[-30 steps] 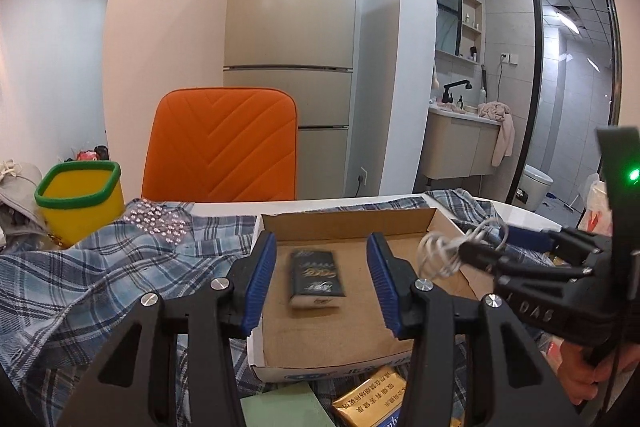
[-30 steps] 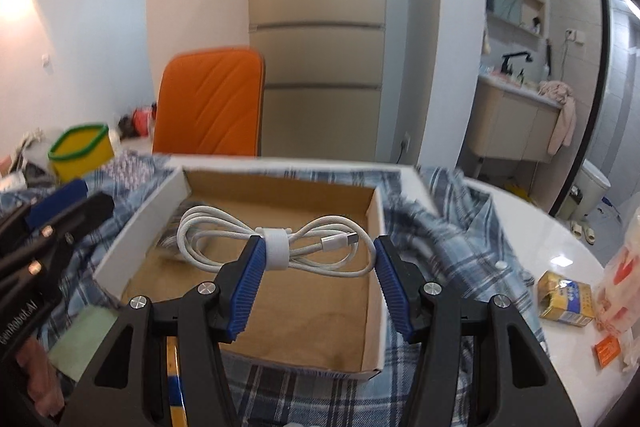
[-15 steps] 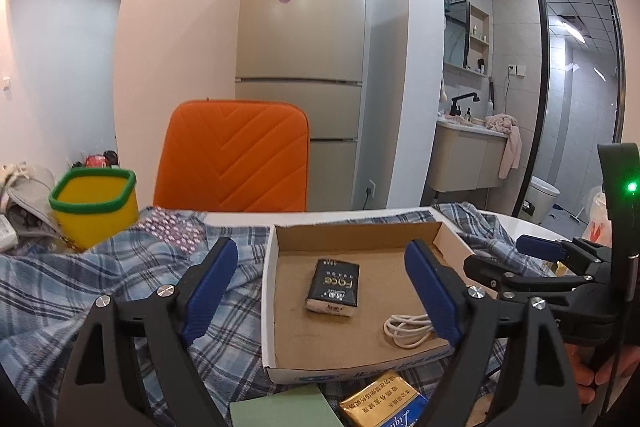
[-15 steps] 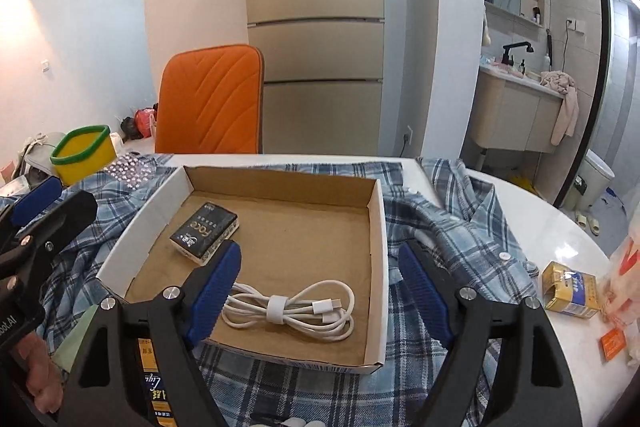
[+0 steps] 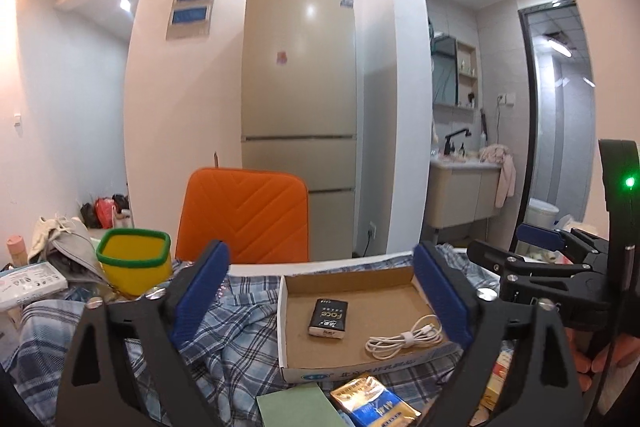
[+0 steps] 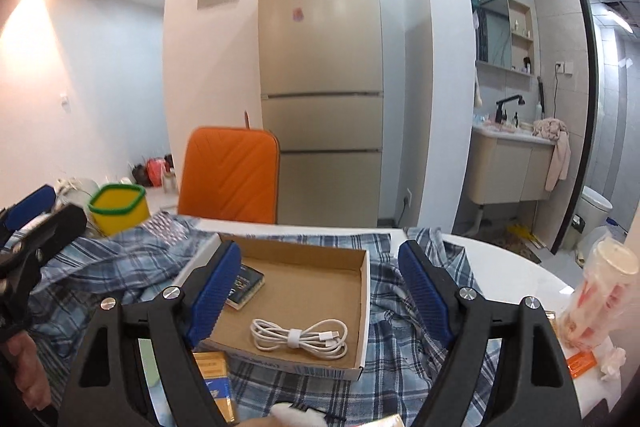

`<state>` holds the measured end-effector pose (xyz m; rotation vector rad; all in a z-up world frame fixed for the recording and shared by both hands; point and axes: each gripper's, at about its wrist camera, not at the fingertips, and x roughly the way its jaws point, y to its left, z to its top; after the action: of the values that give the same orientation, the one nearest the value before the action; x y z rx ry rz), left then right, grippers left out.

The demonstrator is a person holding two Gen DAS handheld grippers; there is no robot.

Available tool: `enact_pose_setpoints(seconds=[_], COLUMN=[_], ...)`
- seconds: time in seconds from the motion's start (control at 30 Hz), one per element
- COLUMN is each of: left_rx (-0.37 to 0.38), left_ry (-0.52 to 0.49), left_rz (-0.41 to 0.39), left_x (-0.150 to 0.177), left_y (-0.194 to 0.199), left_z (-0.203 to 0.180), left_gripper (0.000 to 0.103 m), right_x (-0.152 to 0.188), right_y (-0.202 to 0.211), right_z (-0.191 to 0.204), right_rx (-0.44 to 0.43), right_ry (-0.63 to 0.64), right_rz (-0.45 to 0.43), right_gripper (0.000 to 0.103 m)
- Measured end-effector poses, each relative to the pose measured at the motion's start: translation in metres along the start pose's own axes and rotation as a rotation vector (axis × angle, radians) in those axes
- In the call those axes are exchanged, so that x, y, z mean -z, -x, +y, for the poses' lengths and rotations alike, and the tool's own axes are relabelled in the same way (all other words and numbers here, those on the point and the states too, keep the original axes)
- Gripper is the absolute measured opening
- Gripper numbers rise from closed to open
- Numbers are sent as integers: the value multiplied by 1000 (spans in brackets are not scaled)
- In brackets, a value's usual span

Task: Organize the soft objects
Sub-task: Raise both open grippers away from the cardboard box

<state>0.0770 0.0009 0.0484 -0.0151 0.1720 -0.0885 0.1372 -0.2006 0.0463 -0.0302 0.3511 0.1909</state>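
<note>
A shallow cardboard box (image 5: 348,277) (image 6: 366,291) lies on a blue plaid shirt (image 5: 224,343) (image 6: 120,263) on the table. In the box lie a black tissue pack (image 5: 329,318) (image 6: 250,285) and a coiled white cable (image 5: 404,339) (image 6: 300,339). My left gripper (image 5: 320,297) is open and empty, raised above and in front of the box. My right gripper (image 6: 320,287) is open and empty, also raised in front of the box. The right gripper shows in the left wrist view (image 5: 536,259).
A yellow tub with a green rim (image 5: 134,263) (image 6: 118,209) stands at the left. An orange chair (image 5: 248,215) is behind the table. A gold-blue packet (image 5: 374,405) and a green pad (image 5: 296,409) lie near the front edge. A plastic-wrapped item (image 6: 596,299) sits at the right.
Both grippers opened and lifted back. The right one let go of the white cable, which now lies in the box; the left one released the black tissue pack there.
</note>
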Motion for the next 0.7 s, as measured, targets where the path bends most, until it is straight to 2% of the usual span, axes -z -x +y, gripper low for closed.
enact_pose_setpoints(seconds=[0.17, 0.47, 0.6, 0.7], left_rx=[-19, 16, 16, 22], left_ry=[-38, 15, -18, -43], left_rz=[-47, -25, -23, -5], left_x=[11, 36, 48, 54], left_y=[20, 35, 36, 34], left_z=[-7, -4, -9, -13], left_gripper=[102, 102, 102, 102], right_x=[8, 33, 45, 53], right_y=[37, 64, 65, 65], right_z=[6, 5, 4, 4], right_rx=[4, -9, 12, 28], right_ry=[27, 35, 34, 36], right_rz=[-48, -74, -96, -109], right_gripper=[83, 87, 103, 103])
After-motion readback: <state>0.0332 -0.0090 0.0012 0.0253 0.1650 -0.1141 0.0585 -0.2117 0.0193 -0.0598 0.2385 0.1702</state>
